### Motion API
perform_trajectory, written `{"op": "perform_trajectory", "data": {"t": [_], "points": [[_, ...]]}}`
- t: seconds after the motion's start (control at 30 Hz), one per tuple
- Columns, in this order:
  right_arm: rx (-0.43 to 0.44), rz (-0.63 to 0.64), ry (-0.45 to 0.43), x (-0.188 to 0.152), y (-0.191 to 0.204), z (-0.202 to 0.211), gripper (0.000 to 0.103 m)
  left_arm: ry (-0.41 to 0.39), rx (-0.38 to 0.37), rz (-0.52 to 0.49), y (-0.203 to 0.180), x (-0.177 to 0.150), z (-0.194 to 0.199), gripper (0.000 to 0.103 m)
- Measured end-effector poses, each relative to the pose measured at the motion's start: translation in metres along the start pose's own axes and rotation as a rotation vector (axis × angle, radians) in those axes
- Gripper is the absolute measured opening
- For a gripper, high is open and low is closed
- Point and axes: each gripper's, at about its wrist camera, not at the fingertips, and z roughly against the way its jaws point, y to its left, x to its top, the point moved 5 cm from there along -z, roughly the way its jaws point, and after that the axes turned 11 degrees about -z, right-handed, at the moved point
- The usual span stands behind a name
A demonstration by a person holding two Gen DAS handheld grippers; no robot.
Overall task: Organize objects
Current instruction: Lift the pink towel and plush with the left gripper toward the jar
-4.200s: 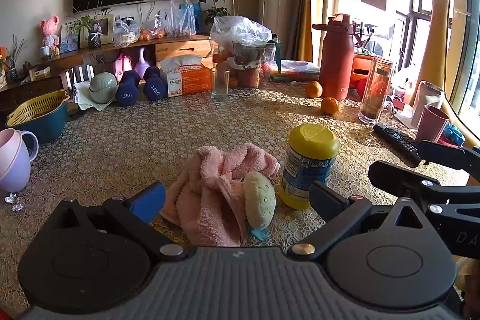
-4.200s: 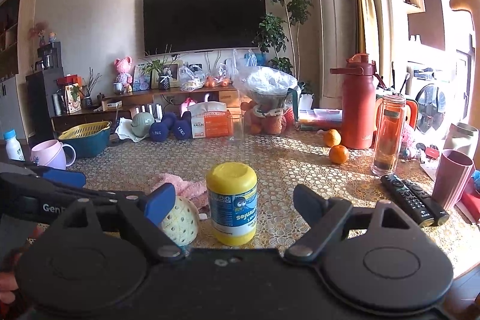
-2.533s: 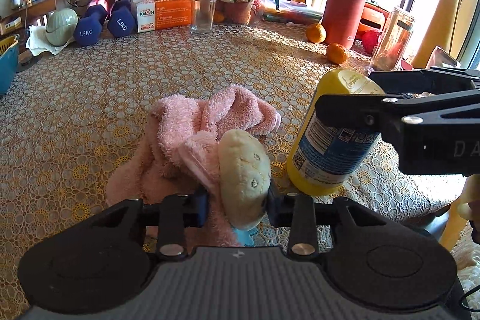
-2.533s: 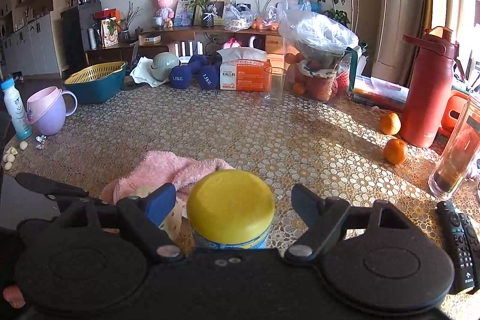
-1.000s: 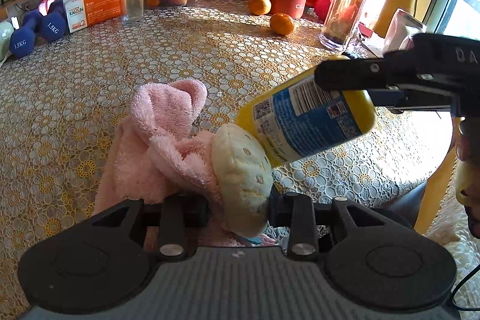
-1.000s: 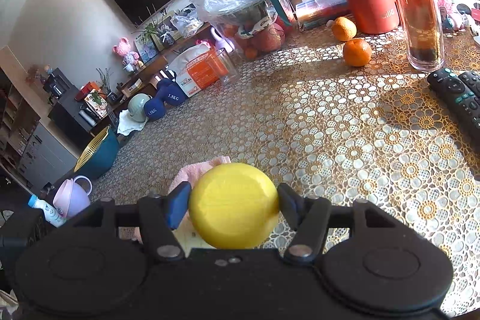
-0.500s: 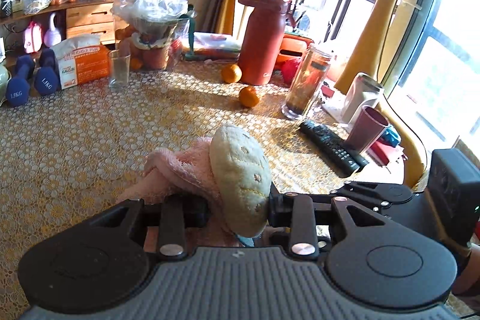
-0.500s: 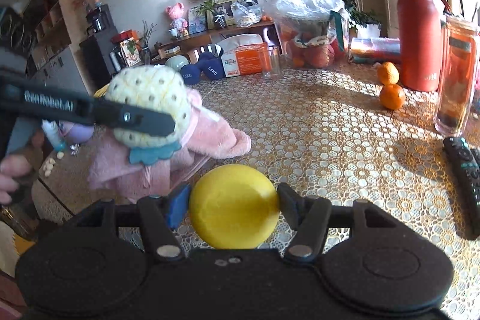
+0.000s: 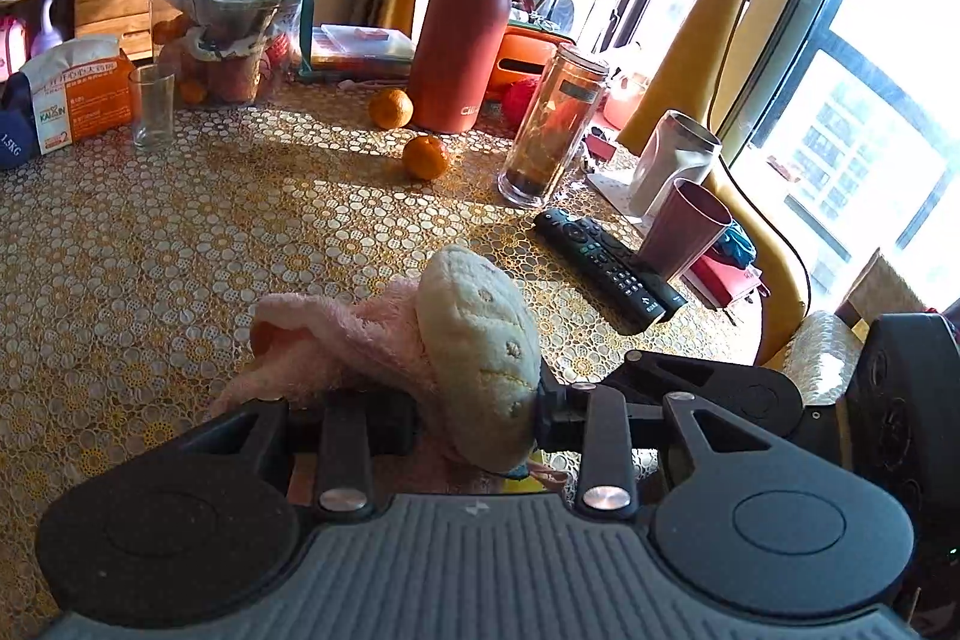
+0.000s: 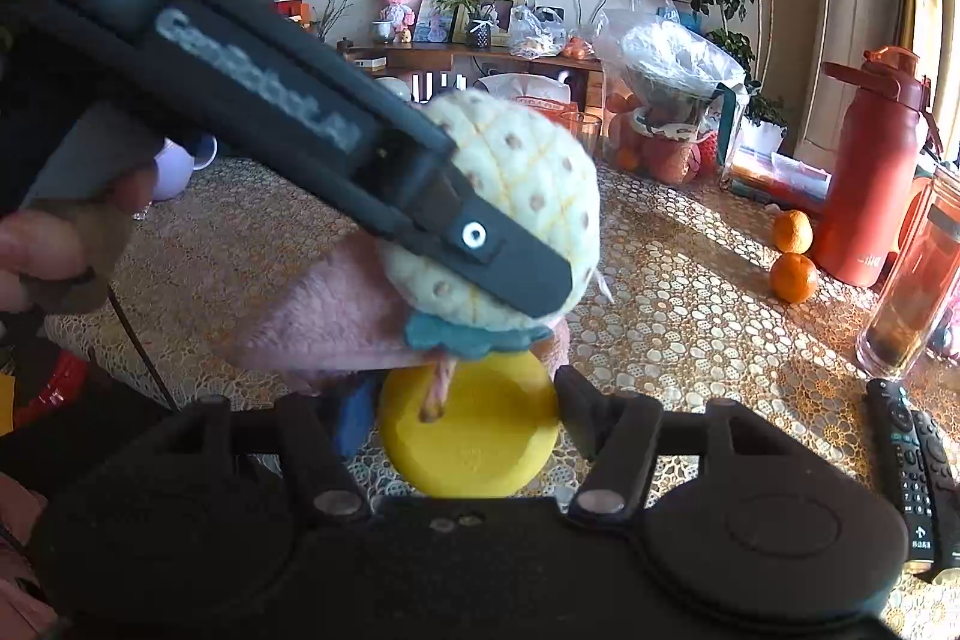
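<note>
My left gripper (image 9: 474, 409) is shut on a cream pineapple-shaped plush (image 9: 480, 358) with a pink towel (image 9: 336, 334) bunched around it, lifted above the lace-covered table (image 9: 180, 232). In the right wrist view the plush (image 10: 516, 184) and the towel (image 10: 336, 310) hang just in front, under the left gripper's finger (image 10: 498, 256). My right gripper (image 10: 462, 424) is shut on a yellow-lidded bottle (image 10: 480, 436), held just below the plush. The right gripper's body shows at the lower right of the left wrist view.
On the table's right side stand a red flask (image 9: 462, 34), a glass tea bottle (image 9: 552, 124), two oranges (image 9: 426, 157), two remotes (image 9: 606, 268) and a maroon cup (image 9: 684, 226). A tissue box (image 9: 78, 94), a drinking glass (image 9: 153, 103) and bagged fruit (image 9: 228, 16) stand at the back.
Both grippers closed on their objects and lifted them. In the last half second the left gripper with the plush and towel moved closer over the right gripper's bottle.
</note>
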Motion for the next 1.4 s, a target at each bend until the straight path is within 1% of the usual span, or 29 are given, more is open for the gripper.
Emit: {"op": "perform_trajectory", "data": {"t": [0.07,0.17,0.33,0.43,0.57,0.7,0.87,0.93,1.0,1.07,1.13,1.17,1.2,1.23,1.27,1.33,1.4], "points": [[0.0,0.005,0.002,-0.001,0.001,0.0,0.062,0.007,0.002,0.036,0.01,-0.001,-0.003,0.033],[0.004,-0.001,0.004,-0.002,-0.001,0.001,0.062,0.033,0.037,0.054,0.024,-0.006,-0.011,0.033],[0.008,-0.009,0.004,-0.003,-0.003,0.002,0.062,0.054,0.059,0.11,0.047,-0.012,-0.024,0.033],[0.009,-0.008,0.003,-0.004,-0.003,0.002,0.062,0.067,0.079,0.12,0.058,-0.015,-0.03,0.033],[0.014,-0.023,0.001,-0.006,-0.004,0.005,0.062,0.083,0.117,0.112,0.068,-0.02,-0.037,0.033],[0.017,-0.04,0.001,-0.008,-0.006,0.006,0.062,0.132,0.172,0.088,0.082,-0.036,-0.046,0.034],[0.019,-0.057,0.001,-0.01,-0.01,0.006,0.062,0.107,0.171,0.066,0.086,-0.046,-0.035,0.034],[0.02,-0.059,0.002,-0.01,-0.01,0.006,0.062,0.098,0.173,0.053,0.086,-0.048,-0.03,0.037],[0.019,-0.059,0.001,-0.01,-0.01,0.006,0.062,0.097,0.17,0.058,0.089,-0.051,-0.026,0.042],[0.019,-0.058,0.001,-0.01,-0.01,0.006,0.062,0.094,0.168,0.067,0.092,-0.054,-0.023,0.045],[0.017,-0.06,0.002,-0.01,-0.011,0.006,0.062,0.101,0.181,0.081,0.095,-0.059,-0.018,0.058],[0.016,-0.06,0.003,-0.01,-0.011,0.006,0.062,0.103,0.19,0.087,0.098,-0.062,-0.017,0.061],[0.016,-0.06,0.003,-0.01,-0.011,0.006,0.062,0.112,0.21,0.095,0.101,-0.065,-0.016,0.074],[0.015,-0.06,0.004,-0.01,-0.01,0.006,0.062,0.123,0.244,0.109,0.107,-0.069,-0.016,0.083],[0.015,-0.06,0.005,-0.01,-0.01,0.006,0.062,0.129,0.255,0.125,0.112,-0.071,-0.016,0.084],[0.014,-0.06,0.007,-0.01,-0.01,0.005,0.062,0.141,0.231,0.183,0.124,-0.078,-0.017,0.084],[0.014,-0.061,0.008,-0.01,-0.01,0.005,0.062,0.129,0.226,0.195,0.127,-0.08,-0.017,0.086]]}}
